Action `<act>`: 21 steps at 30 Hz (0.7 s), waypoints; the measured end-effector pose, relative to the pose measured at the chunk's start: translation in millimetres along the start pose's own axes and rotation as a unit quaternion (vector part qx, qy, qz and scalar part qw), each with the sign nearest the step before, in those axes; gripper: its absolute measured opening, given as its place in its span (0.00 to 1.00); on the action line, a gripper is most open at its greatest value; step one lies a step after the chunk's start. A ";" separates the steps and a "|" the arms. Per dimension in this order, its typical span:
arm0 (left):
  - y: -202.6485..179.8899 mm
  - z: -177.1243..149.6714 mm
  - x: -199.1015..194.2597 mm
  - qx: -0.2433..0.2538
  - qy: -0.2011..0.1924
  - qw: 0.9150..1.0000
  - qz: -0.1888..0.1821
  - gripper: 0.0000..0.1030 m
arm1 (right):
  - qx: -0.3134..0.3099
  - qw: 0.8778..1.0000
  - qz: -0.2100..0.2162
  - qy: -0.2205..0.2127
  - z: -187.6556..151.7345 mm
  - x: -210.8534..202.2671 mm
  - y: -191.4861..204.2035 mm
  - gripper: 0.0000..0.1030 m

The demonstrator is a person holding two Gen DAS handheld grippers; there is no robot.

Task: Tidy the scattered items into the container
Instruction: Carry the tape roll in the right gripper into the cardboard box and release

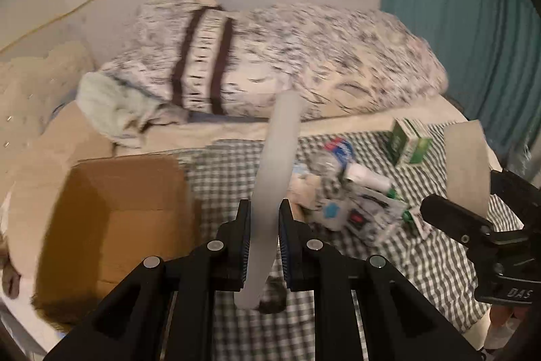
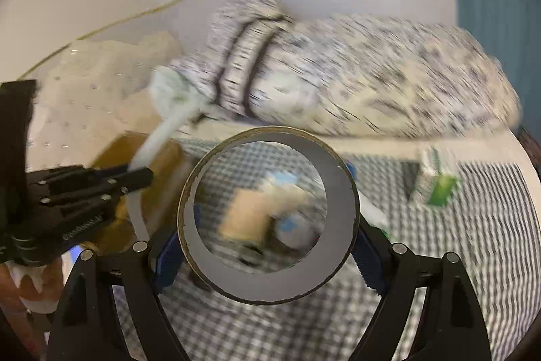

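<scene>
In the left wrist view my left gripper (image 1: 264, 212) is shut on a long white curved strip (image 1: 275, 158), which stands up between the pads above the checked cloth. An open cardboard box (image 1: 118, 208) sits just to its left. In the right wrist view my right gripper (image 2: 270, 222) is shut on a grey tape roll (image 2: 341, 212), its jaws wide around the ring. The same roll (image 1: 466, 164) shows edge-on at the right of the left wrist view. The left gripper (image 2: 135, 178) with the white strip (image 2: 159, 141) hangs over the box (image 2: 162, 164).
Scattered on the checked cloth (image 1: 219, 178) lie a green carton (image 1: 409, 141), a clear bottle (image 1: 331, 158) and several packets (image 1: 365, 215). A patterned rolled quilt (image 1: 304, 63) lies behind, against a white headboard. A teal curtain (image 1: 456, 5) hangs at the right.
</scene>
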State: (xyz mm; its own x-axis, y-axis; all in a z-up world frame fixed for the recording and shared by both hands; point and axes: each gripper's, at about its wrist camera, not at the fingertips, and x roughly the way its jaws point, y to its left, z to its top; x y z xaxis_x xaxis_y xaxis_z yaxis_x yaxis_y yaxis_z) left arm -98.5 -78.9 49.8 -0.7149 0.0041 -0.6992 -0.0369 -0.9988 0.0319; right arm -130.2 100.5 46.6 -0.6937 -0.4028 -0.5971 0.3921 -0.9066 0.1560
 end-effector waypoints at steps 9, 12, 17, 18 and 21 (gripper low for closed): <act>97.8 -17.0 -15.2 -0.061 0.005 0.996 0.069 0.15 | -0.046 0.993 0.112 0.016 33.3 38.1 104.7 0.82; 123.5 -26.9 -7.5 -0.070 0.013 0.994 0.082 0.15 | -0.062 0.990 0.121 0.029 42.1 63.8 139.2 0.82; 151.0 -45.6 19.3 -0.087 0.042 0.992 0.078 0.15 | -0.052 0.989 0.126 0.057 50.2 108.2 164.9 0.82; 155.5 -49.3 25.2 -0.089 0.048 0.992 0.074 0.15 | -0.050 0.989 0.127 0.062 51.3 116.7 168.0 0.82; 166.5 -58.2 40.3 -0.103 0.061 0.991 0.059 0.16 | -0.049 0.987 0.128 0.078 53.4 143.6 173.1 0.83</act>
State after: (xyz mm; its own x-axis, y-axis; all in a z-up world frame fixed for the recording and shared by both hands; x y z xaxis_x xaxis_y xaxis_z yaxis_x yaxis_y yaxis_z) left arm -92.8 -247.9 -14.6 -0.6151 -0.1065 -0.7812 0.1943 -0.9807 -0.0193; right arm -194.1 -120.9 29.8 -0.4655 -0.5865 -0.6628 0.6045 -0.7577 0.2459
